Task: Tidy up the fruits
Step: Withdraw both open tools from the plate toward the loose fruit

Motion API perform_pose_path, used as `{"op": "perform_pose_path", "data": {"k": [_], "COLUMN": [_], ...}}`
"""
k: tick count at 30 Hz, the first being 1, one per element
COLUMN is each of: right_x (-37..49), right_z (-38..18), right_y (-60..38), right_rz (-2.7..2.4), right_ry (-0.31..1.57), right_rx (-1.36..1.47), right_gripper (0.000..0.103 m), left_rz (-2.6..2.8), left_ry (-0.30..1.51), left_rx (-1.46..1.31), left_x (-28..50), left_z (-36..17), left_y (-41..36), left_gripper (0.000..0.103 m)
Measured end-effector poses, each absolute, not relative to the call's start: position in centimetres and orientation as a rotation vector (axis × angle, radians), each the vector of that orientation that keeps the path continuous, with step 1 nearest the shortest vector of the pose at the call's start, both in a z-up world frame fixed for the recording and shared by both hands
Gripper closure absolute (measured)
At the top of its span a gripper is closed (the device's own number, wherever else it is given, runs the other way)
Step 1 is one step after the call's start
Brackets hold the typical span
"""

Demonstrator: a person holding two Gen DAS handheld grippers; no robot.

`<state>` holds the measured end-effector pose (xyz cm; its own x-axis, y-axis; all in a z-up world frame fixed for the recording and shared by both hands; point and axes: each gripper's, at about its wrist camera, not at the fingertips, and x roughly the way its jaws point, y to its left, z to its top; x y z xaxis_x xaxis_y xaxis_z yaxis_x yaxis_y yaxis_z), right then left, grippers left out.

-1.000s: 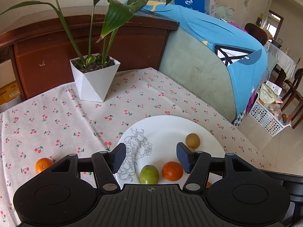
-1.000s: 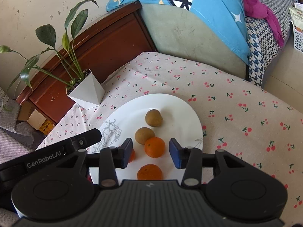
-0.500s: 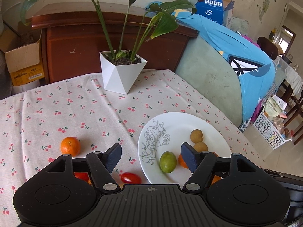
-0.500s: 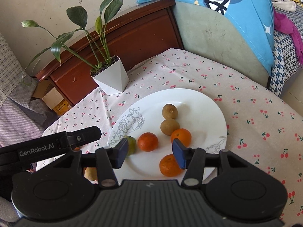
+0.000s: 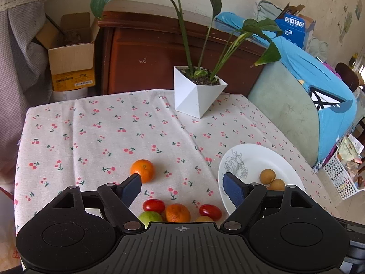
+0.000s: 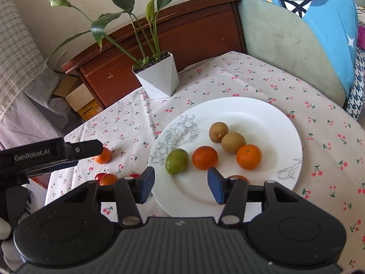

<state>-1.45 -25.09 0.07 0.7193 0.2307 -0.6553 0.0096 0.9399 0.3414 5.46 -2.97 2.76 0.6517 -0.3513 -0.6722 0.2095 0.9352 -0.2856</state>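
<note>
Left gripper swung off the plate to the loose fruit; both grippers empty, jaws apart.

We see the left gripper (image 5: 181, 188) has panned from over the round white plate with grey flower line-art (image 6: 269, 116) to the fruit on the cherry-print cloth of the desk (image 5: 95, 137), so we judge the next pick comes from there. Right gripper (image 6: 180, 183) released, holding nothing, hovering at the plate's near rim. On the plate: two brown round fruits (image 6: 225, 134), two glossy oranges (image 6: 248, 156), one green round fruit (image 6: 176, 161), one more orange thing half hidden behind the right finger. Off the plate, on the side away from the sofa: a lone small orange mandarin (image 5: 142, 170), then a cluster of two red cherry tomatoes (image 5: 154, 205), another orange, a green fruit and a yellowish one, partly hidden.
</note>
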Motion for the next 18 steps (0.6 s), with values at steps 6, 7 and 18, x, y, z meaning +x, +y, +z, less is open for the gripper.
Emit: {"op": "perform_pose_path", "data": {"k": [6,7,18], "right_x": [-1.8,-1.9,-0.9], "right_z": [-0.3,-0.4,-2.1], "right_y": [-22.4,-22.0,-18.8], "right_rz": [0.239,0.256,0.305], "right_ry": [0.771,0.773,0.819], "right_rx": [0.29,0.288,0.236], "right_gripper": [0.051,0.051,0.058], "left_rz": [-0.252,-0.247,-0.216], "left_ry": [0.819,0.823,0.882], "left_rx": [-0.21,-0.208,-0.183], "left_x": [5.8,5.8,5.0], "left_z": [2.4,2.3,0.8], "left_y": [-1.0,-0.7,0.8], "left_gripper": [0.023,0.023,0.024]}}
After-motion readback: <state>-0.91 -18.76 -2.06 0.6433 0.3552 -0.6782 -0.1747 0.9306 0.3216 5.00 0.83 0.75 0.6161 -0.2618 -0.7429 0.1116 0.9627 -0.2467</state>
